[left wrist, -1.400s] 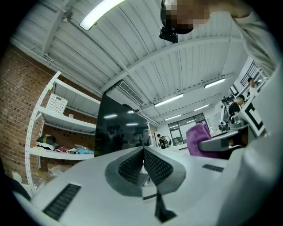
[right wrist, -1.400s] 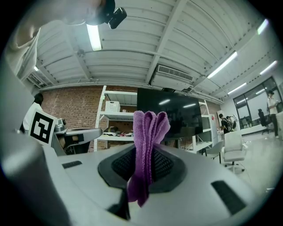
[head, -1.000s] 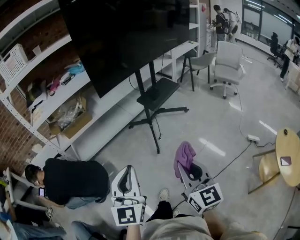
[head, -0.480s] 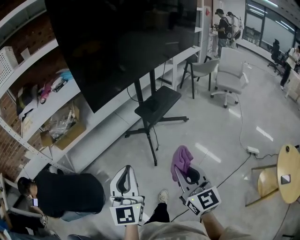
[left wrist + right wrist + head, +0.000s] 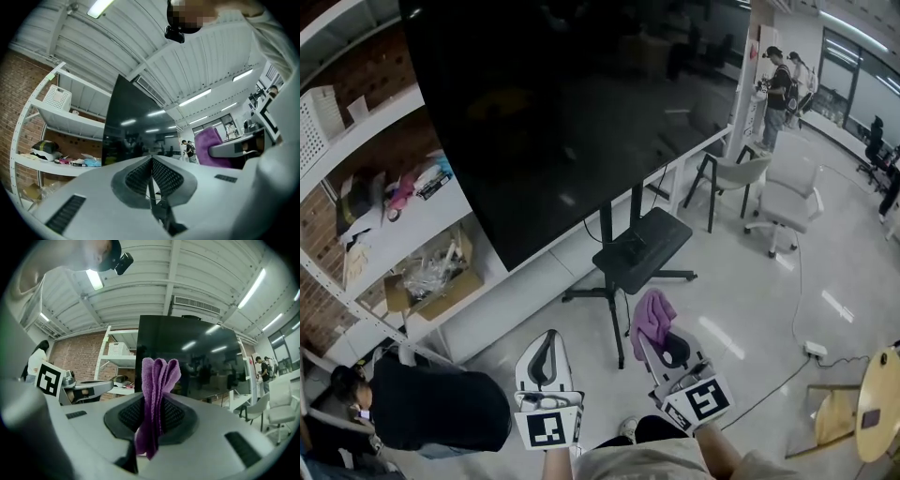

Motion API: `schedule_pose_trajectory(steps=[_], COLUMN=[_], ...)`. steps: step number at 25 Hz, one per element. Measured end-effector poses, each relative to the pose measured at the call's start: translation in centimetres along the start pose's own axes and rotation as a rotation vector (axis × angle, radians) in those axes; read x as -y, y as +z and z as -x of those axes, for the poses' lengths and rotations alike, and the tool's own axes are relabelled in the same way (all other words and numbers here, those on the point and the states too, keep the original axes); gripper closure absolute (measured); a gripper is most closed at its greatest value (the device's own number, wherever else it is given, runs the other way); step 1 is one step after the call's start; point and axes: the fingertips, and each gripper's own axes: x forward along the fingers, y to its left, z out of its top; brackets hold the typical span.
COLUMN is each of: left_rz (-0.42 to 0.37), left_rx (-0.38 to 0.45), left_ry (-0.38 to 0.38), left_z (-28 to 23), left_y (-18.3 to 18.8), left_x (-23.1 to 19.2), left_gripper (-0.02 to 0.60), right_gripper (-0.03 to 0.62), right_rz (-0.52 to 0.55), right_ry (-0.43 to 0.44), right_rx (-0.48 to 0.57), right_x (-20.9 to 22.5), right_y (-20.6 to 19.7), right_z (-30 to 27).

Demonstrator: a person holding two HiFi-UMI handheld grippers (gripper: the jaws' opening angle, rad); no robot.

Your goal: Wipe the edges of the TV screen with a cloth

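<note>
A large black TV screen (image 5: 581, 122) stands on a black floor stand (image 5: 633, 248) ahead of me; it also fills the middle of the right gripper view as the TV screen (image 5: 197, 362) and shows in the left gripper view as the TV screen (image 5: 131, 131). My right gripper (image 5: 649, 330) is shut on a folded purple cloth (image 5: 652, 317), which stands up between the jaws as the cloth (image 5: 157, 399). My left gripper (image 5: 542, 349) is shut with nothing in it, its pads pressed together. Both grippers are low, short of the screen's bottom edge.
White shelving (image 5: 403, 220) with boxes and clutter runs behind and left of the TV. A person in black (image 5: 431, 412) crouches at the lower left. White chairs (image 5: 792, 202) and people (image 5: 780, 89) stand at the far right; a power strip (image 5: 816, 350) lies on the floor.
The view has come closer to the TV, which now fills more of the frame. Both grippers keep their hold and sit nearer the TV stand.
</note>
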Motion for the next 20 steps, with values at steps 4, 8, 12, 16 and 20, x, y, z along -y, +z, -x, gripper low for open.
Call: schedule_pose_trajectory(steps=[4, 8, 12, 16, 20], left_rz=[-0.005, -0.003, -0.028, -0.041, -0.024], left_rx=[-0.014, -0.031, -0.028, -0.029, -0.035], left_ry=[0.044, 0.099, 0.163, 0.233, 0.313], left_z=[-2.0, -3.9, -6.5, -8.6, -9.4], left_y=[-0.8, -1.8, -2.2, -2.1, -2.5], left_x=[-2.0, -4.0, -5.5, -6.8, -7.9], left_gripper=[0.568, 0.568, 0.568, 0.568, 0.568], right_gripper=[0.530, 0.530, 0.530, 0.530, 0.530], right_rz=[-0.008, -0.022, -0.023, -0.025, -0.028], right_ry=[0.054, 0.103, 0.160, 0.216, 0.267], right_rx=[-0.007, -0.041, -0.031, -0.012, -0.006], right_x=[0.3, 0.9, 2.6, 4.4, 5.5], right_y=[-0.7, -2.3, -2.8, -2.7, -3.1], right_z=[-3.9, -7.6, -11.4, -14.8, -17.3])
